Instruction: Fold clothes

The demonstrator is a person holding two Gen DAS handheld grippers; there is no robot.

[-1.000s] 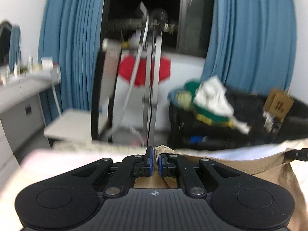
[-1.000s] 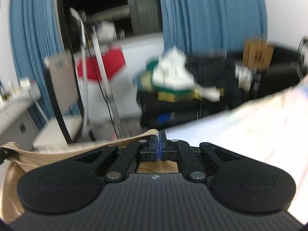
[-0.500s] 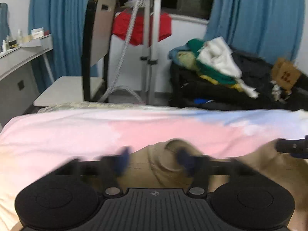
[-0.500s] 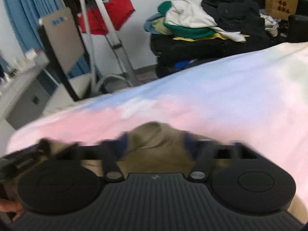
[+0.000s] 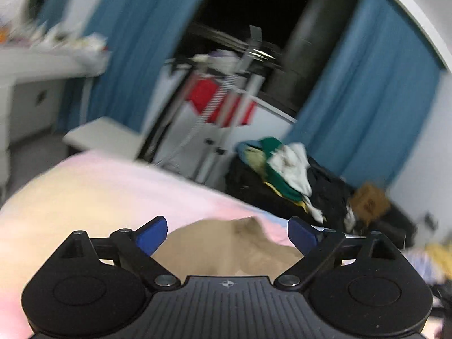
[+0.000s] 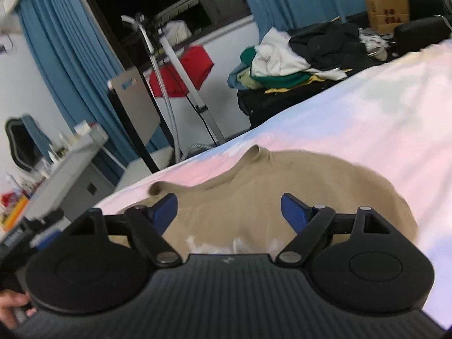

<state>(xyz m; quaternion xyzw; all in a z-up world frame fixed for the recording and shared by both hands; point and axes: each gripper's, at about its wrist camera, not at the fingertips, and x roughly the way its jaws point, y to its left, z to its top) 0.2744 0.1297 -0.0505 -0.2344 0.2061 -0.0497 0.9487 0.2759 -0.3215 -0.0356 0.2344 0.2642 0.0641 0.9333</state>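
**Tan garment flat on the bed, both tools spread above it**

Pink-and-blue bed sheet [image 6: 367,107] filling the near ground, running far-right to near-left. Tan garment [image 6: 282,186] spread on it directly ahead of and under both tools, long axis roughly left to right in the right wrist view, ribbed edge along the far side with one raised bump far-centre and another at far-left. Right tool [image 6: 228,210] wide apart, gripping nothing, blue pads straddling the cloth's middle; likely the better placed for the next pinch. Left tool [image 5: 227,233] likewise spread and empty, over the garment's near-left part, view blurred. Next fold judged to turn on taking an edge at each end and carrying it across the long axis.

Beyond the far edge of the bed: blue curtains [image 6: 70,65], a stand with a red cloth [image 6: 183,70], a heap of clothes [image 6: 296,59] on dark luggage, a cardboard box [image 6: 387,10], a grey desk [image 6: 67,169] at left. Nothing lying on the garment itself.
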